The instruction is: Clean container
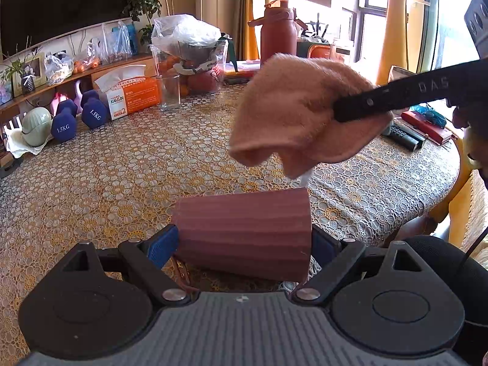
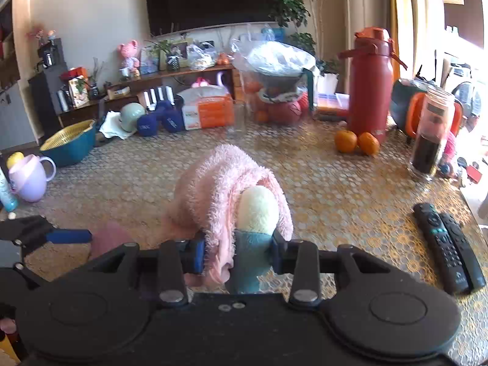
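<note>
The left claw (image 1: 244,244) held the task's container, a ribbed reddish-brown cup (image 1: 244,231), lying on its side between wide-set blue pads (image 1: 163,245), one pad at the base and the other at the rim. The cup hung just above the lace-patterned desk (image 1: 122,177), with its mouth turned toward the right of the left wrist view, a posture that probably served to present the opening to the wiping tool. The right claw (image 2: 236,253) was closed to a narrow gap on a bundle of cloths: a fluffy pink towel (image 2: 219,189) folded over a cream and teal cloth (image 2: 254,228), so that the soft pile projected forward of the pads as a wiping head. In the left wrist view the same towel (image 1: 299,113) hung above and slightly beyond the cup, apart from it, with a black finger (image 1: 393,97) of the right claw crossing in from the right. Judged from this arrangement, the wipe itself had not yet made contact, and the next move would call for bringing the towel down to the cup's mouth or wall while the left claw kept the cup steady. Two remote controls (image 2: 448,247) and two oranges (image 2: 357,141) lay well apart on the desk, clear of the work.
</note>
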Demonstrator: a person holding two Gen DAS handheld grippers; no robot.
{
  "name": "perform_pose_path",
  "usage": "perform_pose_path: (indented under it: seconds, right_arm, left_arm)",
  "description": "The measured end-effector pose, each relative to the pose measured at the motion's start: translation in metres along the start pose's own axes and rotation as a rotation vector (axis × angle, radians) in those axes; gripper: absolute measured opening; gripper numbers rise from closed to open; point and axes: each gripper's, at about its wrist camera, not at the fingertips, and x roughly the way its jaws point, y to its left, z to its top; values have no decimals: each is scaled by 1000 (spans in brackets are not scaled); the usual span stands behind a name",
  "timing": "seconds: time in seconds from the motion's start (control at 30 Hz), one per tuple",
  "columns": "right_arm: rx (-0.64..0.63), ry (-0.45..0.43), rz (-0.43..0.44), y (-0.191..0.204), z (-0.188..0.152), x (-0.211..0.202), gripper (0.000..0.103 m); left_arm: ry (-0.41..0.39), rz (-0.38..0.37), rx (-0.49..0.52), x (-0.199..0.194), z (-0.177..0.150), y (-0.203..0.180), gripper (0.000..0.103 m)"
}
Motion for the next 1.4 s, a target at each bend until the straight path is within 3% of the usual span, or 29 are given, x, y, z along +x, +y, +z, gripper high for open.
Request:
perform_pose_path:
  seconds: [0.17, 0.23, 0.47, 0.67, 0.8, 1.0, 1.13, 1.27, 1.4]
  right_arm:
    - [-93, 38, 156, 44, 11, 16, 38]
    - [-149, 65, 181, 60, 7, 24, 38]
    - [-191, 99, 111, 66, 4, 46, 39]
    - [-193, 156, 54, 52, -12, 65, 38]
    - [-266, 192, 9, 48, -30, 64, 38]
    - [-205, 108, -40, 27, -14, 32, 38]
    - [-159, 23, 50, 33, 6, 9, 38]
    - [-197, 33, 155, 62, 5, 15, 38]
    - [-238, 57, 148, 79, -7, 33, 39]
  left_arm:
    - [9, -4, -23, -2, -7, 1, 91]
    - [8, -8, -27, -3, -9, 3, 91]
    - [-6, -6, -38, -2, -12, 2, 91]
    - [21, 8, -48, 4, -14, 6, 91]
    - [13, 9, -31, 5, -14, 9, 92]
    - [5, 11, -16, 7, -10, 13, 90]
    - [7, 21, -15, 8, -8, 14, 81]
    - [20, 24, -24, 9, -10, 17, 78]
    - [34, 29, -20, 9, -16, 17, 73]
